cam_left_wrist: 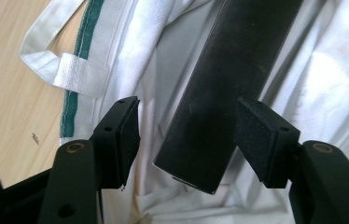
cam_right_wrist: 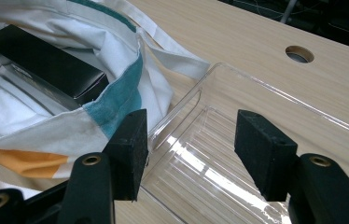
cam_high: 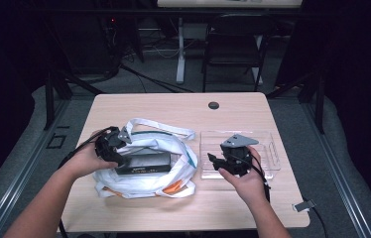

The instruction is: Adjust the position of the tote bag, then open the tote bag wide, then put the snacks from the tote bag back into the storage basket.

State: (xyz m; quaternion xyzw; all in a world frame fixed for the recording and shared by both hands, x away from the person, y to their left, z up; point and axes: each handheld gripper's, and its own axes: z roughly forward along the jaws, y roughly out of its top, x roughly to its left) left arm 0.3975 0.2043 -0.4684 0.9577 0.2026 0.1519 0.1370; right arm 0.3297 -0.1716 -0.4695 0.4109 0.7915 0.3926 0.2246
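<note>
A long black box (cam_high: 144, 162) lies inside an open white tote bag (cam_high: 139, 187) with green trim on the left half of the wooden table (cam_high: 173, 106). My left gripper (cam_high: 120, 157) is at the box's left end, open. In the left gripper view the black box (cam_left_wrist: 228, 70) stands between the jaws of the left gripper (cam_left_wrist: 189, 107): the left pad is clear of it, the right pad sits at its edge. My right gripper (cam_high: 213, 161) hovers open over a clear plastic tray (cam_high: 269, 148), with nothing between its pads (cam_right_wrist: 189, 121).
The clear tray (cam_right_wrist: 275, 93) lies right of the bag (cam_right_wrist: 32, 130), whose strap reaches its corner. A round cable hole (cam_high: 214, 105) is in the table's far side. A dark chair (cam_high: 235, 44) and a desk leg stand beyond the table.
</note>
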